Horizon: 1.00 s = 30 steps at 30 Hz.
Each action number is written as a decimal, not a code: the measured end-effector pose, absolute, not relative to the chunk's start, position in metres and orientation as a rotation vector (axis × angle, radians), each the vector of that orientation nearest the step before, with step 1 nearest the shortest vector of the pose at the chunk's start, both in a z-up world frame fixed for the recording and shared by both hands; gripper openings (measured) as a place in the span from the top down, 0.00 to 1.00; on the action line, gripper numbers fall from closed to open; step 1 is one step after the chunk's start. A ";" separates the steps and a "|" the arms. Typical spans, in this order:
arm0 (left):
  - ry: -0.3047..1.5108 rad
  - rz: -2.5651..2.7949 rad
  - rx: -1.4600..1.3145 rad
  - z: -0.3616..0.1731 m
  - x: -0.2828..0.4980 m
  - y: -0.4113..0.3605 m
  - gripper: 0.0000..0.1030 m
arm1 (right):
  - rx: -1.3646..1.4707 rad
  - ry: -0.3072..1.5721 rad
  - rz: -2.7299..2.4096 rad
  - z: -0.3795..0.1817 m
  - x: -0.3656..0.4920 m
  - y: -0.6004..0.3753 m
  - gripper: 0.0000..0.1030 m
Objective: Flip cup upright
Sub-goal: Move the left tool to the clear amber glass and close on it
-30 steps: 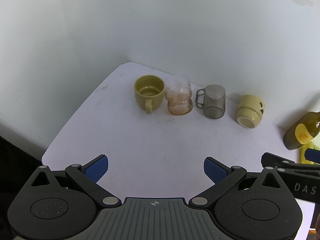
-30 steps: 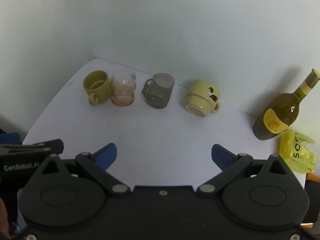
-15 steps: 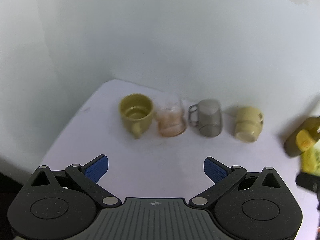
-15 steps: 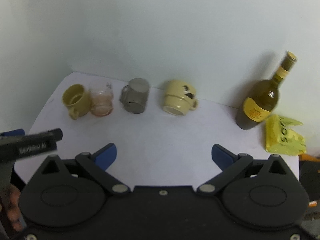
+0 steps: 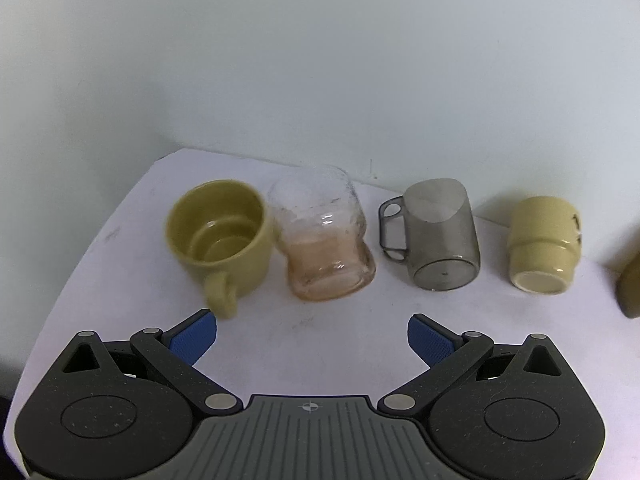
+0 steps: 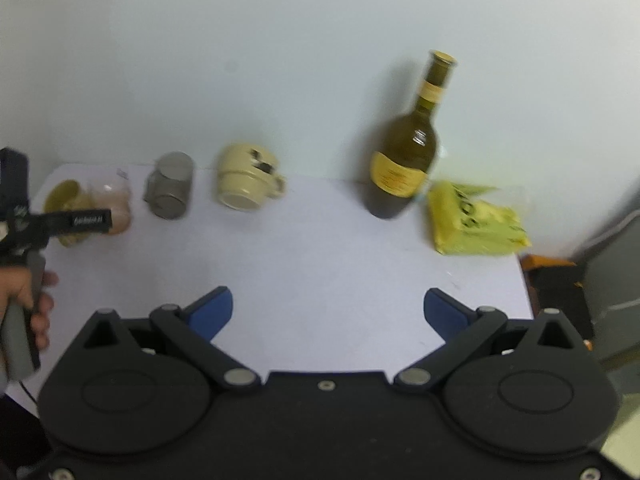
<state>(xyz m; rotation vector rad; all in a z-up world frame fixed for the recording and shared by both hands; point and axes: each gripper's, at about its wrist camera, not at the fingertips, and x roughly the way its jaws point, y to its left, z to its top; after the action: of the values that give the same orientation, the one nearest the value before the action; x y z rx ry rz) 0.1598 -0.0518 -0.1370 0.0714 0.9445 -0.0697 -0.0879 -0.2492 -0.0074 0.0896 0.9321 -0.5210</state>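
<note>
Pale wall backs my white surface (image 5: 320, 340). Both tools, left tool (image 5: 312, 334) and right tool (image 6: 328, 310), are spread, empty. Along the far edge, the upside-down grey translucent cup (image 5: 434, 236) crowds the clear pink-tinted glass (image 5: 324, 236); a careless flip could topple it.

The left gripper (image 5: 312, 330) is wide open, with its blue fingertips (image 5: 194, 334) far apart and nothing between them. The right gripper (image 6: 327, 310) is wide open too and holds nothing. A bare hand (image 6: 24, 300) grips the left gripper's handle.
</note>
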 end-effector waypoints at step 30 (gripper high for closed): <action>0.972 0.062 0.012 -0.193 0.219 -0.072 0.12 | 0.026 0.929 -0.439 -0.008 -0.109 -0.271 0.00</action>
<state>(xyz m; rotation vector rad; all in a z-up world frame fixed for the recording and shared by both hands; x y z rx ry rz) 0.2186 -0.0722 -0.1930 0.0120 0.9718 0.0624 -0.1087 -0.2708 -0.0076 0.0260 0.9287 -0.4392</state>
